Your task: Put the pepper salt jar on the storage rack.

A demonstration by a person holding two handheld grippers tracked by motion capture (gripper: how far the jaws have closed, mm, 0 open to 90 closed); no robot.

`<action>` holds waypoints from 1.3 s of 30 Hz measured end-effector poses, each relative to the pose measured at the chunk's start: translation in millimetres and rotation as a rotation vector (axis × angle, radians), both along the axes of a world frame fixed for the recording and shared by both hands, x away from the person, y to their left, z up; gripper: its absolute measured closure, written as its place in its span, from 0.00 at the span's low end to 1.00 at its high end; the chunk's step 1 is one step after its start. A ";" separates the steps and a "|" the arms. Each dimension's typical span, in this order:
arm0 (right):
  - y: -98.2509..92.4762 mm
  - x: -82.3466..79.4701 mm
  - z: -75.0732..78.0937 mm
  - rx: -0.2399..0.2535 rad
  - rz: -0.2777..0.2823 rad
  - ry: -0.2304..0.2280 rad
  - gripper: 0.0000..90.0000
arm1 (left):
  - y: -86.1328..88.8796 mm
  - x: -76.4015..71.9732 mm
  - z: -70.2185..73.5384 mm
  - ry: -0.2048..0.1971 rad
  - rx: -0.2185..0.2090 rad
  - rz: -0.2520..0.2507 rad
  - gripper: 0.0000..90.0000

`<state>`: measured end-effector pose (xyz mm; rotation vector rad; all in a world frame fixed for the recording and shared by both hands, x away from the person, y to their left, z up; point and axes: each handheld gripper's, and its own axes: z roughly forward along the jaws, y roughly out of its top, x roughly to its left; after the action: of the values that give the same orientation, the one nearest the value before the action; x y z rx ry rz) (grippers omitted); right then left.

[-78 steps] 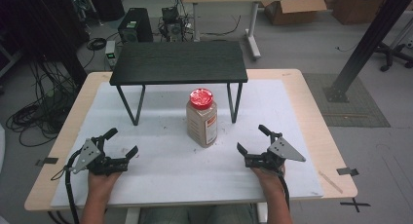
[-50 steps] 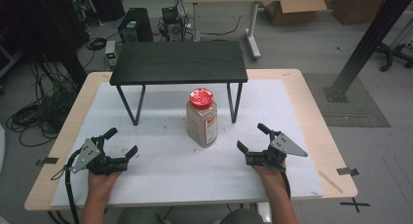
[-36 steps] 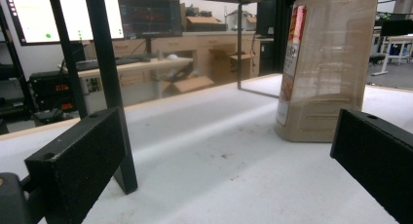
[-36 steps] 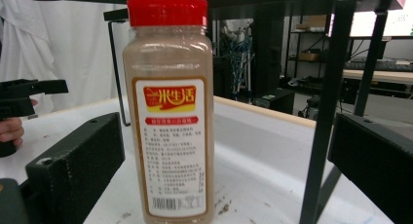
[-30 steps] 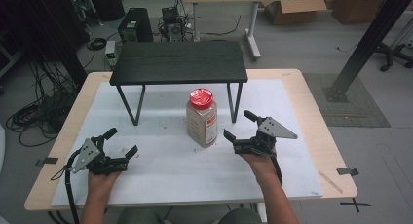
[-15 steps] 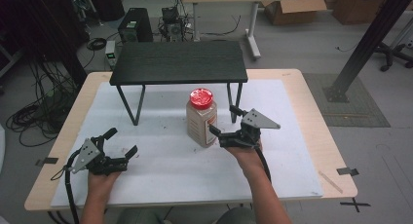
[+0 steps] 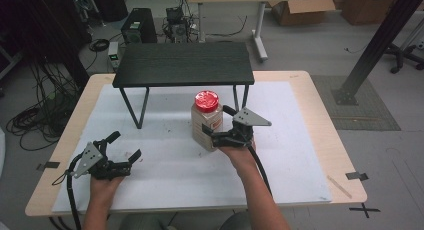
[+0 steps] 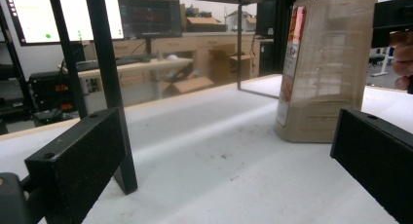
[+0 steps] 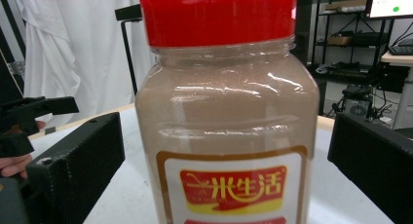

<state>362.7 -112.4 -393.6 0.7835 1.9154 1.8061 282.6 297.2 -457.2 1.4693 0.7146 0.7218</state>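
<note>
A: What is on the bench (image 7: 310, 155)?

B: One clear jar (image 7: 206, 121) with a red lid (image 7: 206, 101), nearly full of brown powder, standing beside the black stand (image 7: 183, 65).

A: And the two grippers?

B: The right gripper (image 7: 214, 125) has its jaws spread around the jar, not closed on it. The left gripper (image 7: 125, 146) is also spread wide, holding nothing.

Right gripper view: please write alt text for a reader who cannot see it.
A clear plastic jar of brownish powder with a red lid and a red-and-yellow label stands upright on the white table, centred between the right gripper's two open black fingers, which do not touch it. The left gripper shows at the left edge.
</note>
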 end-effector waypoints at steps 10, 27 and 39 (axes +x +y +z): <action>17.2 10.7 -6.1 0.007 -0.013 0.024 0.00 | 0.1 0.0 0.0 0.000 -0.001 0.000 0.00; 31.9 19.5 -18.9 0.021 -0.037 0.039 0.01 | 0.3 0.3 0.0 0.003 -0.002 0.001 0.00; 31.1 17.6 -24.9 0.008 -0.060 0.022 0.10 | 0.2 0.3 0.0 0.003 -0.004 0.002 0.00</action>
<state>380.2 -81.3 -418.4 0.8575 1.8791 1.7778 282.9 297.5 -457.2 1.4668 0.7189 0.7196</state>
